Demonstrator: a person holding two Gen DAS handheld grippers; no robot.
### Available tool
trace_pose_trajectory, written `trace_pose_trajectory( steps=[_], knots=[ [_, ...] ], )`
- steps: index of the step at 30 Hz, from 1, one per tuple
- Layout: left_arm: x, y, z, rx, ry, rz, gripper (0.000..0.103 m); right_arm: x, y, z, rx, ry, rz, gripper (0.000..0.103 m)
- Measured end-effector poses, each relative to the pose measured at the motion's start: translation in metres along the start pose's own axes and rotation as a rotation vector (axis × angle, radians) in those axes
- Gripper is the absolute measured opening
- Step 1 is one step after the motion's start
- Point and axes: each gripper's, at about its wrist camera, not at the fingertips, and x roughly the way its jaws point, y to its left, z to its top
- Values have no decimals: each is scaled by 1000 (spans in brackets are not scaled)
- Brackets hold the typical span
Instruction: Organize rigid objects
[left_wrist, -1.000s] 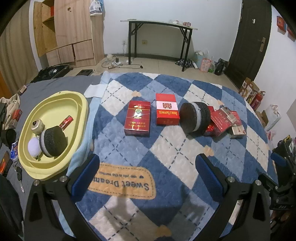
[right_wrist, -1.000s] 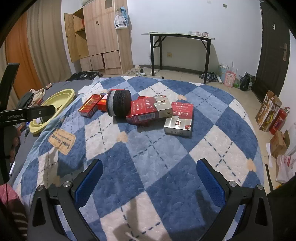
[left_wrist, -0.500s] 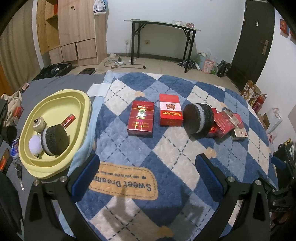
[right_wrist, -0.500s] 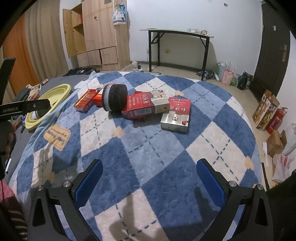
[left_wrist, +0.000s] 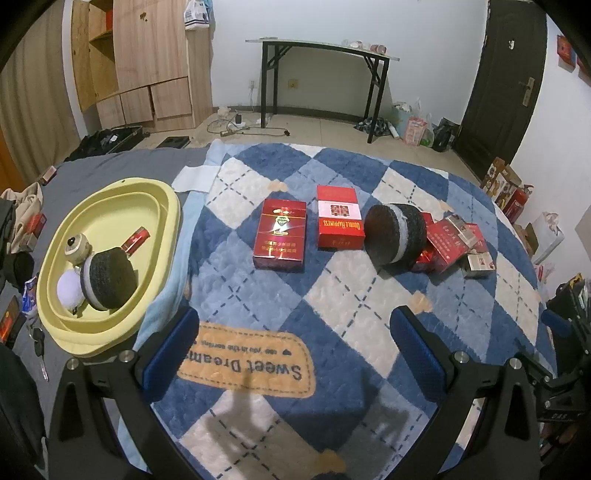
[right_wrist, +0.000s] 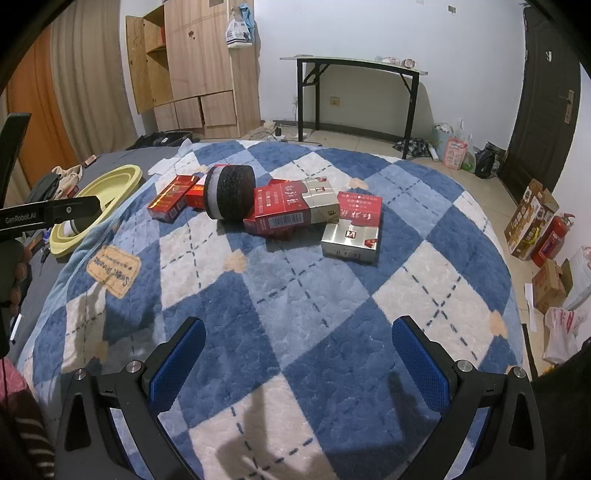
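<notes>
Two red boxes lie side by side on the blue checked blanket: a dark red box (left_wrist: 280, 234) and a "Double Happiness" box (left_wrist: 338, 216). To their right stands a black-and-white cookie-shaped disc (left_wrist: 395, 235) (right_wrist: 229, 192) against a pile of red and silver boxes (left_wrist: 456, 243) (right_wrist: 295, 208). A silver and red box (right_wrist: 354, 230) lies at the pile's right. The yellow tub (left_wrist: 164, 236) (right_wrist: 122, 177) holds a second cookie disc (left_wrist: 110, 278), a white ball (left_wrist: 69, 293), a small round toy (left_wrist: 75, 245) and a small red box (left_wrist: 136, 239). My left gripper (left_wrist: 291, 350) and right gripper (right_wrist: 299, 354) are open and empty, well short of the objects.
The blanket (left_wrist: 258, 306) covers a grey bed (left_wrist: 74, 177); keys and small items lie beside the tub at left. Behind are a wooden cupboard (left_wrist: 147, 62), a black folding table (left_wrist: 321, 74), a dark door (left_wrist: 506, 85), and boxes and bags on the floor at right.
Both views have pulled back and risen slightly, so the objects look a little farther off. Nothing on the blanket has moved and both grippers stay open.
</notes>
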Motion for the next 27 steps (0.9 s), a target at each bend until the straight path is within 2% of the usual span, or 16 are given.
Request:
trace_pose_trajectory(
  steps=[27],
  knots=[
    [-7, -1, 5, 6, -27, -14, 103, 1, -3, -1, 32, 6, 13, 103]
  ],
)
